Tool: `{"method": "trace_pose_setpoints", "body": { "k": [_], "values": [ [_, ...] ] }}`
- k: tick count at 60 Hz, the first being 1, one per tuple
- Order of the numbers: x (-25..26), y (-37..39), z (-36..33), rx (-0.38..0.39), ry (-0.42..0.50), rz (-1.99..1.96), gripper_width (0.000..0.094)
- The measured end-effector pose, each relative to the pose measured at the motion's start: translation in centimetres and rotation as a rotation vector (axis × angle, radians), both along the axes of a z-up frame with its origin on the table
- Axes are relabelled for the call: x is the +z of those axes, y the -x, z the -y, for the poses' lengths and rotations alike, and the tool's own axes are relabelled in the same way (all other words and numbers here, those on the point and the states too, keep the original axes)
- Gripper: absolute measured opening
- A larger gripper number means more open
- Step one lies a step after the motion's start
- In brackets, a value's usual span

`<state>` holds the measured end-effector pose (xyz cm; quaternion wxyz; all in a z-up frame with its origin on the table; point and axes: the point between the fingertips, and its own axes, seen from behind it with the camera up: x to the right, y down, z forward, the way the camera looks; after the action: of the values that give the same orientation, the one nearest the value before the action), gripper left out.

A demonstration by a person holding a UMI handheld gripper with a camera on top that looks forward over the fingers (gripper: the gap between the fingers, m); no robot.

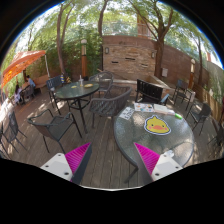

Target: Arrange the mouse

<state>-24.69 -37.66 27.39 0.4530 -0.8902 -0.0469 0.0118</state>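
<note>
A round glass-topped table stands ahead and to the right on a wooden deck. On it lies a yellow-orange mat with a small dark thing, apparently the mouse, resting on it. My gripper is open and empty, its two magenta pads wide apart. The left fingertip is over the deck. The right fingertip is over the table's near edge. The mat and mouse lie beyond the right finger, well apart from it.
White papers lie on the table's far left side. Metal chairs stand around it, and one stands to the left. A second table is further back. People sit under an orange umbrella. A brick wall stands behind.
</note>
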Motion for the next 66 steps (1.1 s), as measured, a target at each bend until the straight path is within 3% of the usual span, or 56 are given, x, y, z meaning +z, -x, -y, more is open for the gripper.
{"method": "trace_pose_setpoints", "body": {
  "k": [17,32,53,66],
  "values": [
    [-5.0,-4.0,2.9,-0.057,0.070,-0.015,0.0855],
    [-14.4,-14.9,4.9,-0.161,0.138,0.025,0.0872],
    [-24.4,-30.9,-3.3,-0.270,0.057,0.054,0.0851],
    [-28.8,-33.7,-7.6,-0.270,0.100,-0.029,0.0855]
  ]
}}
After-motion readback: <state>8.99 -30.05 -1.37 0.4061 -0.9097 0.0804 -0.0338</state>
